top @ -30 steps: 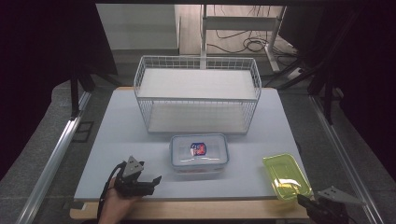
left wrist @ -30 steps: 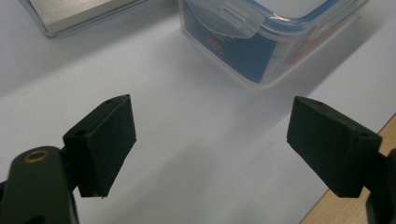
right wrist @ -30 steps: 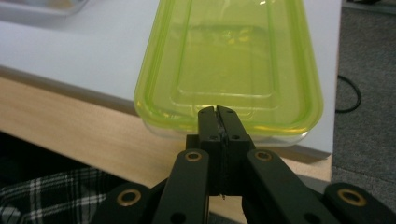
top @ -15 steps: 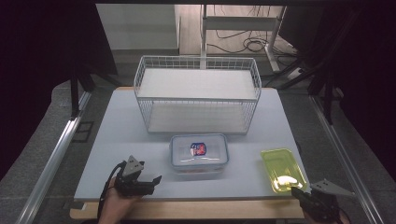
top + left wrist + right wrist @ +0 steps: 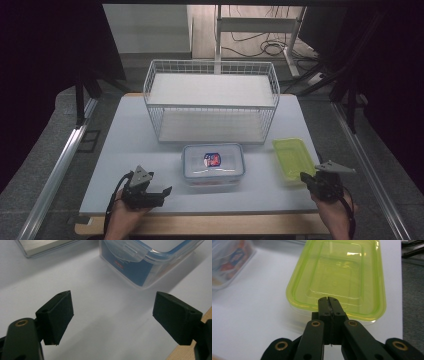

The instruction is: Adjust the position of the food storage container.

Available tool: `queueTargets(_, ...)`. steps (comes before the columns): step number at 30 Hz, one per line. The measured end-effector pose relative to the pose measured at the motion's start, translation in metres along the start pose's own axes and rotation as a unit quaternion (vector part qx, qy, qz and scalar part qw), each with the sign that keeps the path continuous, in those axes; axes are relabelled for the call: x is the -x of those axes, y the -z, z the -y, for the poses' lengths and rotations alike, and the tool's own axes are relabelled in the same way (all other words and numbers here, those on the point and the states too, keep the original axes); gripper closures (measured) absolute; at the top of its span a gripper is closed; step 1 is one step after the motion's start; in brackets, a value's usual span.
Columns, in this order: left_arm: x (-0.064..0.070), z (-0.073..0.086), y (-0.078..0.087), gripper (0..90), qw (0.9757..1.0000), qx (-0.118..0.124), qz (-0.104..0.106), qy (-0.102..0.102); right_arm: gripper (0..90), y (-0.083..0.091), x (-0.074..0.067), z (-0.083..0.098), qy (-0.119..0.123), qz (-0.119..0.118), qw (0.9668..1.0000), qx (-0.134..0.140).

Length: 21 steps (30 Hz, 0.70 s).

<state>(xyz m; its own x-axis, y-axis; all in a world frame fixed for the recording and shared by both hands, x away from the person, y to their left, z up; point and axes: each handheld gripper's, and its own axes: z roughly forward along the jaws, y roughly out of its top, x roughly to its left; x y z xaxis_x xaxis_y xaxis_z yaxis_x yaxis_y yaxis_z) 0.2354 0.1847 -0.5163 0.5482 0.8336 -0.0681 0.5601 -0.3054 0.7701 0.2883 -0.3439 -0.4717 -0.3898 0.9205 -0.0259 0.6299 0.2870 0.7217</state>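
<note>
My right gripper (image 5: 329, 299) sits at the near right edge of the table, jaws pressed flat together with nothing between them, tips right at the near short rim of the yellow-green lidded container (image 5: 339, 275); I cannot tell whether they touch it. From here the container lies straight ahead, its long axis running away from me toward the wire basket (image 5: 212, 102), so the closed tips face one of its short ends. In the high view the same gripper (image 5: 307, 179) stands just beside the container's (image 5: 294, 158) near corner, the hand behind it at the table edge.

My left gripper (image 5: 112, 315) rests at the near left, jaws spread wide over bare tabletop and gripping nothing; they have just eased inward a little, with only the white surface between them. Ahead of it and to its right lies the clear container with the blue-rimmed lid (image 5: 150, 260), close but apart from the pads. In the high view that clear container (image 5: 213, 164) sits between the two grippers, the left one (image 5: 162, 192) near its left corner.

I judge the right hand the nearer one for the yellow-green container. The clear container stands beside it with a gap; the basket lies beyond both. Nothing blocks the approach.
</note>
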Motion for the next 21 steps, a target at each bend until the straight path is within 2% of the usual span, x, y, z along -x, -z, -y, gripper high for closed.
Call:
queueTargets(4, -0.002, -0.001, 0.001, 19.3, 1.0, 0.0, 0.001, 0.002, 89.3, -0.004, 0.001, -0.008, -0.006, -0.005, 1.0, -0.003)
queueTargets(7, -0.005, -0.004, 0.001, 22.8, 1.0, 0.004, 0.001, 0.003, 89.3, -0.002, -0.009, -0.017, -0.001, -0.025, 0.9996, 0.01)
queueTargets(9, -0.008, -0.008, 0.0, 27.4, 1.0, 0.006, 0.007, 0.004, 89.2, -0.005, -0.019, -0.025, 0.006, -0.048, 0.9987, 0.017)
queueTargets(12, -0.013, -0.016, -0.007, 38.1, 0.9998, 0.011, 0.013, 0.005, 89.2, -0.018, -0.037, -0.037, 0.012, -0.079, 0.9967, 0.017)
queueTargets(14, -0.015, -0.022, -0.015, 44.0, 0.9999, 0.01, 0.01, 0.002, 89.2, -0.032, -0.054, -0.043, 0.021, -0.096, 0.995, 0.012)
queueTargets(15, -0.016, -0.028, -0.024, 49.1, 1.0, 0.005, 0.004, -0.002, 89.2, -0.046, -0.071, -0.049, 0.031, -0.114, 0.993, 0.005)
queueTargets(16, -0.016, -0.028, -0.024, 50.7, 1.0, 0.005, 0.004, -0.002, 89.2, -0.046, -0.071, -0.049, 0.031, -0.114, 0.993, 0.005)
queueTargets(19, -0.017, -0.033, -0.034, 52.1, 1.0, -0.001, -0.001, -0.006, 89.2, -0.067, -0.095, -0.057, 0.05, -0.118, 0.9917, -0.009)
queueTargets(21, -0.017, -0.033, -0.037, 52.1, 1.0, -0.001, -0.001, -0.009, 89.2, -0.076, -0.103, -0.059, 0.057, -0.116, 0.9914, -0.018)
